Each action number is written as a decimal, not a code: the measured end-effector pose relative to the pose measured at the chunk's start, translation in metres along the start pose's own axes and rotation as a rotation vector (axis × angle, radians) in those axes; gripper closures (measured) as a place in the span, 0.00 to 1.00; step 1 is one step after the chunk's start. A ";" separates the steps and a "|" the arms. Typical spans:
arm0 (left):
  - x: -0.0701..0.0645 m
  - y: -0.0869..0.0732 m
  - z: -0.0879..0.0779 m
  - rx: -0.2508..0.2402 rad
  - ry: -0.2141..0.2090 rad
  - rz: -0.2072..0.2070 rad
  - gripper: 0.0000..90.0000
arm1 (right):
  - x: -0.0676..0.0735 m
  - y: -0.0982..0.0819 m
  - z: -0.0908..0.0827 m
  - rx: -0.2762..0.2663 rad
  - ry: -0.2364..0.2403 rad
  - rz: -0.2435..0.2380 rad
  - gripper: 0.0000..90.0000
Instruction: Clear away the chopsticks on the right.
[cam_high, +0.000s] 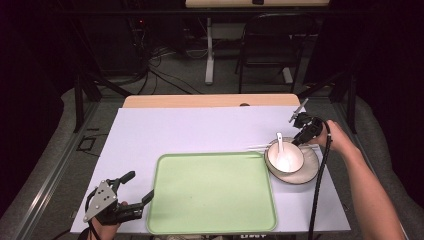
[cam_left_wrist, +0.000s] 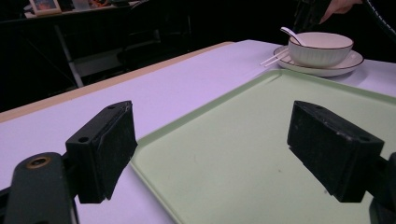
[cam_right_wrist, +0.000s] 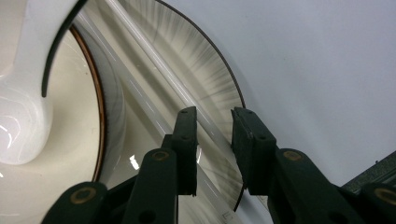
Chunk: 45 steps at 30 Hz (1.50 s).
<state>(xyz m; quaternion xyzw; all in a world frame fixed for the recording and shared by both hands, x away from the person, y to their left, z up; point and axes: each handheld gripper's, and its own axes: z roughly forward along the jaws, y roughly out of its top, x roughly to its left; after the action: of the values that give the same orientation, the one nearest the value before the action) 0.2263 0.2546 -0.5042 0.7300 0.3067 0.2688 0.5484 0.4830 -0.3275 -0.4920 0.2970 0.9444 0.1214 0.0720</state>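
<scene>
In your right tool view, the bowl (cam_right_wrist: 56, 154) and spoon (cam_right_wrist: 23, 116) run off the left edge, and the chopsticks (cam_right_wrist: 154, 79) vanish behind the tool's jaws, so you cannot tell whether the pads touch them. From above, the plate (cam_high: 311, 170) hides the chopsticks' far ends.

No readable text, label or number anywhere

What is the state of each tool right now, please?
Left tool: open, holding nothing, at the green tray's near corner.
Right tool: jaws narrow around the white chopsticks on the plate; grip cannot be told.
</scene>
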 end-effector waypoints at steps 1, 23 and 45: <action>0.000 0.000 0.000 0.000 0.000 0.000 0.17 | 0.000 0.000 0.000 0.003 0.003 -0.001 0.78; 0.000 0.000 0.000 0.001 -0.001 0.000 0.17 | 0.003 -0.001 0.011 0.036 -0.004 -0.070 0.90; 0.000 0.000 0.000 0.003 0.000 0.002 0.17 | 0.011 -0.004 -0.021 -0.061 -0.065 -0.039 0.93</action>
<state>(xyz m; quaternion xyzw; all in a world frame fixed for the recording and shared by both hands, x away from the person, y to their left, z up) 0.2263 0.2544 -0.5040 0.7312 0.3061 0.2689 0.5472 0.4676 -0.3284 -0.4734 0.2798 0.9431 0.1390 0.1141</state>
